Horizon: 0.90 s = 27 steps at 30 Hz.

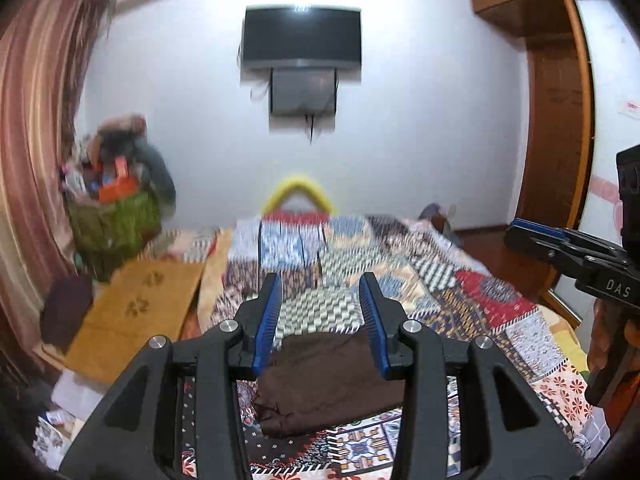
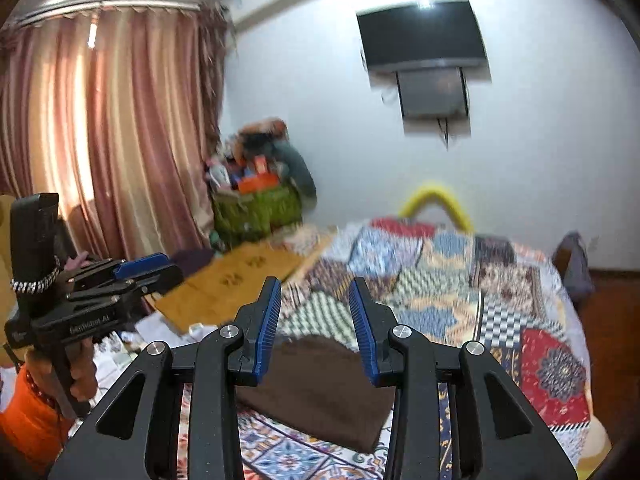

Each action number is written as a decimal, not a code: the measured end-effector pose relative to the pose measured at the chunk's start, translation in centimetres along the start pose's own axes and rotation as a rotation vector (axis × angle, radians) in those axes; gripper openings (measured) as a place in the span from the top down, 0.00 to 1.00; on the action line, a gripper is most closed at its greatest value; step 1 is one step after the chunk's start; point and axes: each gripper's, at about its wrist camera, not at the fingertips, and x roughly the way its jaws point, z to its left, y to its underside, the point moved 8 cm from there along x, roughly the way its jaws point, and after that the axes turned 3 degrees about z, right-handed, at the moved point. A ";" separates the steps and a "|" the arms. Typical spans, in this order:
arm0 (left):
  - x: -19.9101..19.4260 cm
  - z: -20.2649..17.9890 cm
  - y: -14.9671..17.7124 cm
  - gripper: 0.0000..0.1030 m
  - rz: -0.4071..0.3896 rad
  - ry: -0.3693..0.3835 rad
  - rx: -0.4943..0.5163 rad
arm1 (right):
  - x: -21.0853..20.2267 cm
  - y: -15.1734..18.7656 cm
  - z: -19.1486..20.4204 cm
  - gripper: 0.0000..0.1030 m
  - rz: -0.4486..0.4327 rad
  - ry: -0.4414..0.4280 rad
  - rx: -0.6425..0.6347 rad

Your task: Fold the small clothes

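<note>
A dark brown garment lies folded in a neat rectangle on the patchwork bedspread, close to the bed's near edge. My left gripper hovers above it with its blue pads apart and nothing between them. The right wrist view shows the same garment below my right gripper, which also stands open and holds nothing. Each gripper shows in the other's view: the right gripper at the right edge, the left gripper at the left, held by a hand with an orange sleeve. Both point slightly downward over the bed.
A tan board lies beside the bed on the left. Behind it a green basket heaped with items stands by the striped curtain. A TV hangs on the far wall, and a wooden wardrobe stands at the right.
</note>
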 end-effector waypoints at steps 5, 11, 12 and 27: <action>-4.1 -1.4 0.1 0.52 -0.062 -0.016 -0.021 | -3.6 0.1 2.2 0.58 -0.077 0.007 -0.006; -6.0 -1.8 1.1 0.18 -0.073 -0.042 -0.067 | -5.0 1.8 2.9 0.28 -0.071 0.066 -0.020; -6.4 -1.8 1.2 0.08 -0.079 -0.053 -0.069 | -5.1 1.9 2.7 0.21 -0.074 0.079 -0.021; -8.2 -2.4 1.8 0.00 -0.111 -0.097 -0.063 | -6.5 2.4 2.1 0.00 -0.097 0.147 -0.013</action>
